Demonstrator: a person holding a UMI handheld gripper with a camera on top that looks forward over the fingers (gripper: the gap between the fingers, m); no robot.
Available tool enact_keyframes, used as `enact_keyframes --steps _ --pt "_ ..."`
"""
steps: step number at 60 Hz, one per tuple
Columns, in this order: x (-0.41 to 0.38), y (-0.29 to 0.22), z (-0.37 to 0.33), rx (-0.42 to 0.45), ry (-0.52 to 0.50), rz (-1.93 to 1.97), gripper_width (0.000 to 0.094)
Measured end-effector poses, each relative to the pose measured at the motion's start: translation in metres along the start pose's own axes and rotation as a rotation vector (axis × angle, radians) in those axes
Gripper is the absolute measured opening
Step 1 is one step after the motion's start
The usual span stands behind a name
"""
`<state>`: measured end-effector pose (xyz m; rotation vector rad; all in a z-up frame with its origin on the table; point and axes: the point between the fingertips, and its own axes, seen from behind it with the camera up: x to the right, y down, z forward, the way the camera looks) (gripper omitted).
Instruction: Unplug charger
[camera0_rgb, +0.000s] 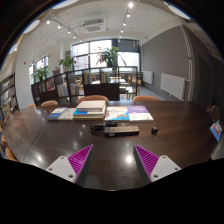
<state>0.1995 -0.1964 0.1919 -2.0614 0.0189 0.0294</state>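
Note:
A dark power strip with a charger plugged into it (120, 129) lies on the dark wooden table (110, 150), beyond my fingers and a little right of centre. A small dark block (97, 127) sits just left of it. My gripper (113, 159) is open and empty, its purple pads (80, 157) spread wide over bare table well short of the strip.
Books and papers (100, 112) lie spread across the table behind the strip. A brown box (92, 103) stands on them. A chair back (49, 104) shows at the far left. A railing, plants and windows are beyond the table.

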Motion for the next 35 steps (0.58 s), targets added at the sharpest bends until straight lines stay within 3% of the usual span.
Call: enact_keyframes --steps 14,35 --pt "-0.067 0.028 -0.034 -0.015 -0.087 -0.077 0.0805" --pt "-0.080 0.033 -0.059 -0.007 -0.089 -0.085 0.0809"
